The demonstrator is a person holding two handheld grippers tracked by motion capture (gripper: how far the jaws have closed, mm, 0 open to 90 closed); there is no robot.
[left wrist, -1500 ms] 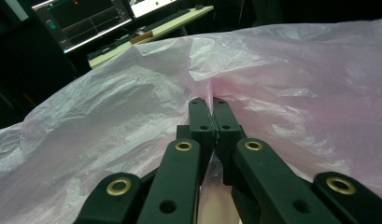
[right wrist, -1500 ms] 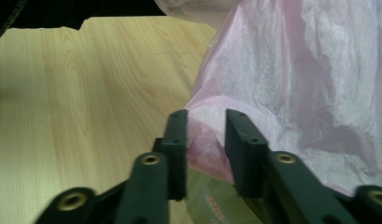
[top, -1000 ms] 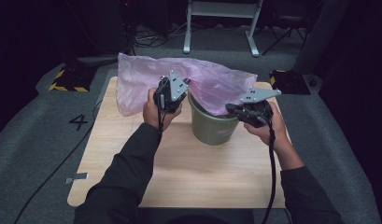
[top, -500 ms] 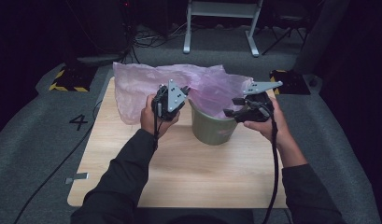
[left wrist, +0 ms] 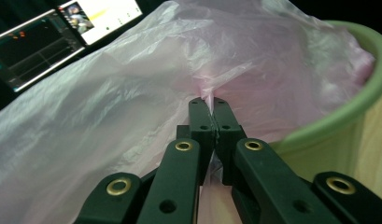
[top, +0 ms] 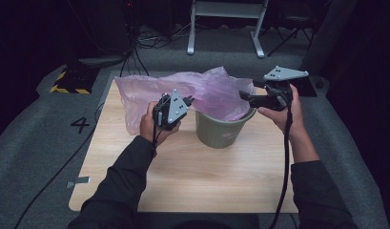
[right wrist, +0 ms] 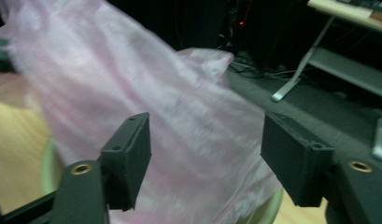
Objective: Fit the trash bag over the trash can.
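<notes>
1. Your left gripper (left wrist: 207, 103) has its jaws pinched tight on a fold of the pink bag (top: 202, 93), just beside the near-left rim of the green bin (top: 224, 131). The bin stands near the middle of the wooden tabletop (top: 192, 176). Part of the bag droops inside it and the rest trails off over the table to the left and back.

2. Your right gripper (right wrist: 205, 158) has its jaws spread wide with nothing between them. It hangs over the bin's right side with the bag's film right in front of it.

3. The bag is thin, so a hard tug from your left pinch could tear the film or slip it out of the jaws.

4. The bin looks light. If you pull sideways with nothing steadying it, it may slide or tip.

5. If you close the right jaws on a single loose layer, or on both walls together, the mouth won't open over the rim. Aim for the edge of the film.

6. Compared with half a second ago, your right gripper has risen and moved outward, away from the bin. The bag is now bunched higher over the bin, where before it lay flatter behind it. Your left gripper has kept its place at the left rim.
</notes>
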